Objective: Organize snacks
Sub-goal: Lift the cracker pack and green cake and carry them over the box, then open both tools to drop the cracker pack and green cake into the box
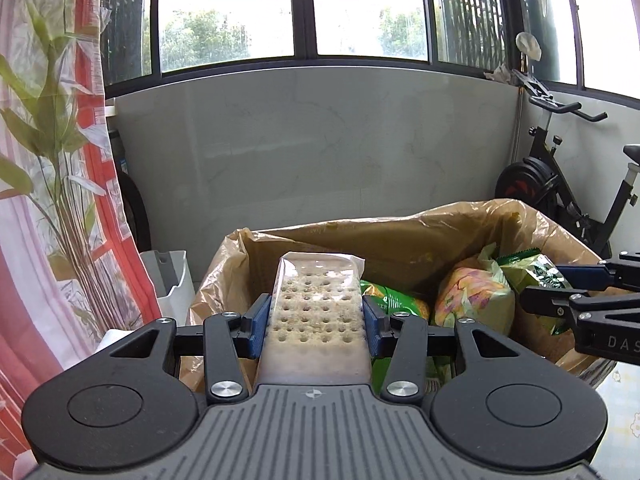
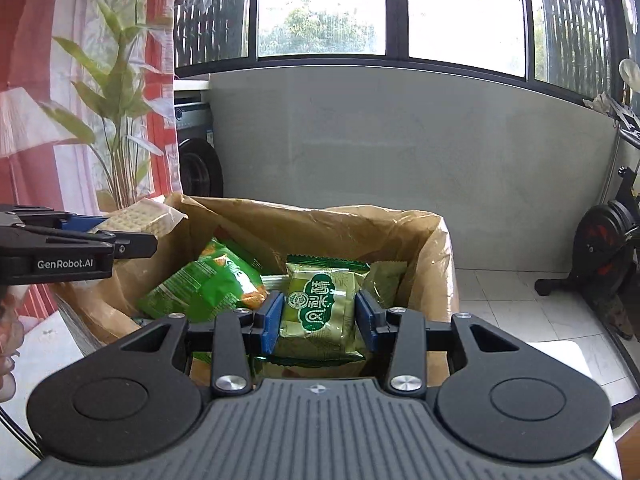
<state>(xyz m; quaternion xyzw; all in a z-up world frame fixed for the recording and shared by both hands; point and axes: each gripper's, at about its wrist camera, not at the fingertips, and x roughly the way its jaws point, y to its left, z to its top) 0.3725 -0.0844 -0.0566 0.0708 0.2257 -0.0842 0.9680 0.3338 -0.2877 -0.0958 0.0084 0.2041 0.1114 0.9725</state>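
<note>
Snacks, held and boxed, as I log them. Cracker pack [image 1: 316, 312]: clear wrap, perforated crackers, clamped between the blue pads [image 1: 256, 326] of my left gripper [image 1: 316, 326], held above the box's near left corner. Green tea-style snack packet [image 2: 318, 308]: pinched between the pads of my right gripper [image 2: 318, 322], over the box interior. Cardboard box [image 1: 400, 248], lined with a tan plastic bag, sits at 12 o'clock of both tongs. Inside it: a green chip bag [image 2: 208, 284] at 10 o'clock of my right gripper; a pastel floral packet [image 1: 472, 300] at 2 o'clock of my left. Background: grey wall [image 1: 320, 140], windows, exercise bike [image 1: 560, 184] at 3 o'clock, curtain and plant at 9 o'clock.
</note>
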